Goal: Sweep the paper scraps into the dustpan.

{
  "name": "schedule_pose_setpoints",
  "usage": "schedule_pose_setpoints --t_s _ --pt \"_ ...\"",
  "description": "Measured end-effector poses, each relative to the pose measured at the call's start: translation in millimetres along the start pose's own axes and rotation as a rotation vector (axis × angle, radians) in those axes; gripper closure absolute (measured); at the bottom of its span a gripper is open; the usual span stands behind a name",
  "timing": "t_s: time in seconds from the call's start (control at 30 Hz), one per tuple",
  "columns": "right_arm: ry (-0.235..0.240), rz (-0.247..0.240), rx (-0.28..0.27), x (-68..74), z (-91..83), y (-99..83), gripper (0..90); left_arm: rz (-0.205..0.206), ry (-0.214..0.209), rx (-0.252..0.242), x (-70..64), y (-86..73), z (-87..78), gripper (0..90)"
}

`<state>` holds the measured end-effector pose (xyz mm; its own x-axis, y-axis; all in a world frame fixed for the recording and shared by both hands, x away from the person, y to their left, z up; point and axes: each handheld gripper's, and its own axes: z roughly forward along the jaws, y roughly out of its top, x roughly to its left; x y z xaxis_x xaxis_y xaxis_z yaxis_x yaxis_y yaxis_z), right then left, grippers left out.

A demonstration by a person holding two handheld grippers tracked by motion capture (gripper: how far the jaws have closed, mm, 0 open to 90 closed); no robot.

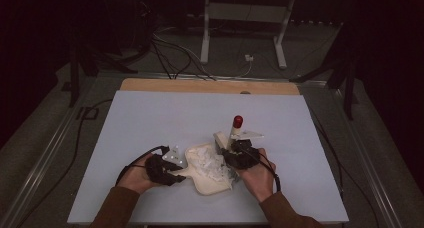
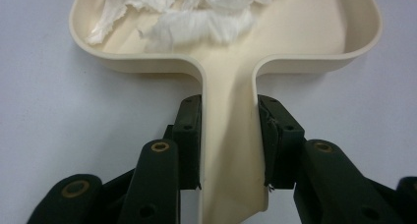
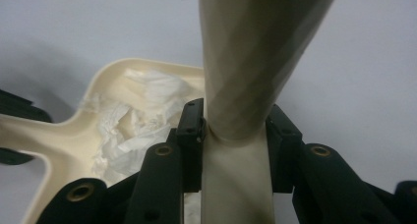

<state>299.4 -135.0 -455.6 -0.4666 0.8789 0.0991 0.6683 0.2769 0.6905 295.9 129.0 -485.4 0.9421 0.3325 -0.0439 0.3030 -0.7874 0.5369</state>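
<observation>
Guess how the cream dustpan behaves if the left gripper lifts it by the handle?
The dustpan looks like moulded plastic, so probably stiff and light. The left gripper clamps its smooth, narrow handle, so it may pivot or slip. The shredded paper lies loose and could spill if tilted.

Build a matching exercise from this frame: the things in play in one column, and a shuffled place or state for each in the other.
Things:
1. dustpan
2. shredded paper
3. brush
4. left gripper

Places or states:
A. piled inside the cream pan
B. red-tipped handle held in the right gripper, which is shut on it
C. lying flat on the white table
D. shut on the pan's handle

Pairs: 1-C, 2-A, 3-B, 4-D
</observation>
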Motion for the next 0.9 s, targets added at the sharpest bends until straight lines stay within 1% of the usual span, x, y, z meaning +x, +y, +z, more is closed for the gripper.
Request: schedule_pose_setpoints --t_s 0.07,0.13,0.23,0.37,0.47,0.63,0.77,0.83,0.9 --pt "0.014 0.002 0.001 3.1 0.3 0.6 67.1 0.000 0.002 -0.002 -0.4 0.2 0.5 66.3" --pt "0.021 -0.007 0.000 7.4 1.2 1.1 67.2 0.005 0.004 0.001 -0.4 0.3 0.2 66.3" --pt "0.030 -0.022 -0.001 13.9 1.8 2.1 67.2 -0.006 0.005 -0.010 -1.1 -0.4 0.7 66.3" --pt "0.050 -0.028 -0.004 21.2 1.1 4.4 67.2 -0.010 0.005 -0.020 -1.2 -1.2 1.8 66.3" --pt "0.057 -0.041 -0.001 27.0 2.1 4.6 67.2 -0.004 0.009 -0.016 -1.3 -1.7 2.2 66.3" --pt "0.070 -0.051 0.002 34.4 2.4 5.4 67.2 -0.017 0.012 -0.040 -2.1 -3.6 2.9 66.3" --pt "0.092 -0.055 0.006 38.3 2.1 5.9 67.1 -0.020 0.016 -0.060 -2.7 -5.0 4.0 66.4" --pt "0.092 -0.063 0.004 39.7 1.6 6.3 67.2 -0.019 0.023 -0.071 -3.0 -6.0 4.2 66.4" --pt "0.089 -0.064 0.000 39.2 1.0 7.0 67.2 -0.029 0.029 -0.090 -4.0 -7.3 4.8 66.5"
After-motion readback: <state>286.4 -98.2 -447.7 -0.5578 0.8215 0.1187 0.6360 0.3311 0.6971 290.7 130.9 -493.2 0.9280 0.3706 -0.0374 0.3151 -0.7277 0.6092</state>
